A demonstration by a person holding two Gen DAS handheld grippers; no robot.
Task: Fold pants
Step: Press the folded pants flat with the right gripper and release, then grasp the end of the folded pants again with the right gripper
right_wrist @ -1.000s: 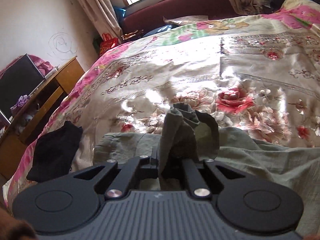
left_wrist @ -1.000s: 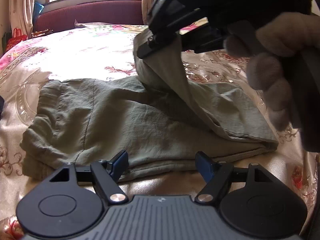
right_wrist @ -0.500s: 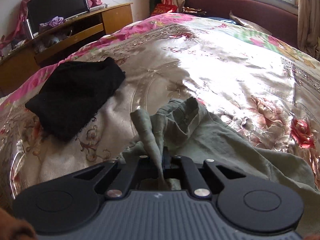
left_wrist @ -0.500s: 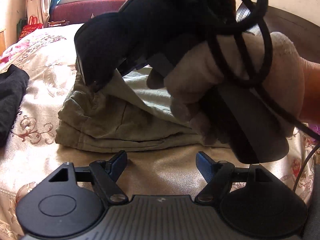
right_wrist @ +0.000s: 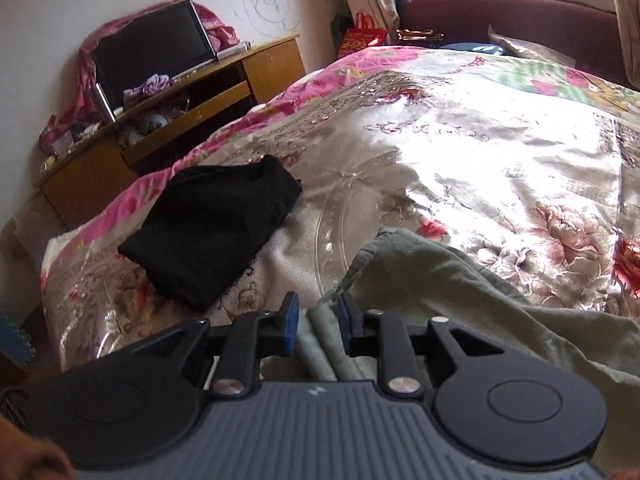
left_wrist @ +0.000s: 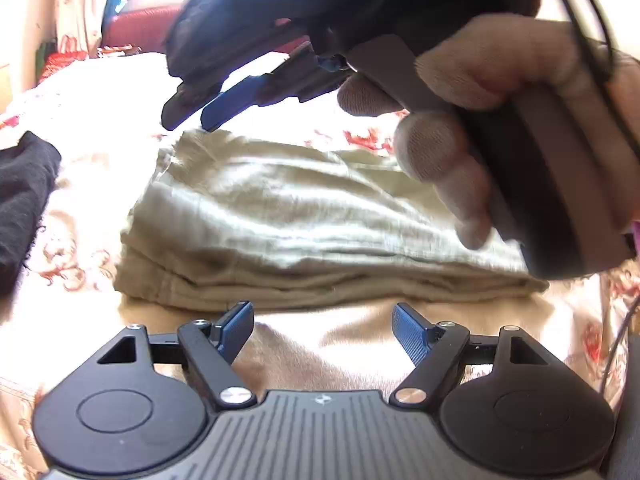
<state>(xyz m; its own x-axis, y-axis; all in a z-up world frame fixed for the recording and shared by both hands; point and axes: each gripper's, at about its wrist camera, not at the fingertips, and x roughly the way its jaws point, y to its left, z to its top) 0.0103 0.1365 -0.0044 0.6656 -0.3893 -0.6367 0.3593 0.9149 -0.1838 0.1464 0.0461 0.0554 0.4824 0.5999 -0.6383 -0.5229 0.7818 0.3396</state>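
Note:
The olive-green pants (left_wrist: 280, 216) lie folded in a flat stack on the flowered bedspread (left_wrist: 340, 344). My left gripper (left_wrist: 322, 324) stands open just in front of the stack's near edge, with nothing between its blue pads. A gloved hand holds my right gripper (left_wrist: 190, 118) above the stack's far left corner, clear of the cloth. Its jaws are opening. In the right wrist view the right gripper (right_wrist: 319, 320) shows a narrow gap, and the pants (right_wrist: 440, 280) lie loose below it, not pinched.
A black garment (right_wrist: 212, 236) lies on the bed left of the pants, also seen in the left wrist view (left_wrist: 20, 200). A wooden cabinet (right_wrist: 168, 120) with a dark screen stands beyond the bed's left edge. A maroon headboard (right_wrist: 500, 12) runs under the window.
The right gripper carried the pinched end of the pants leftward over the stack, laid it down and let go. The cloth now lies flat. The left gripper stayed open.

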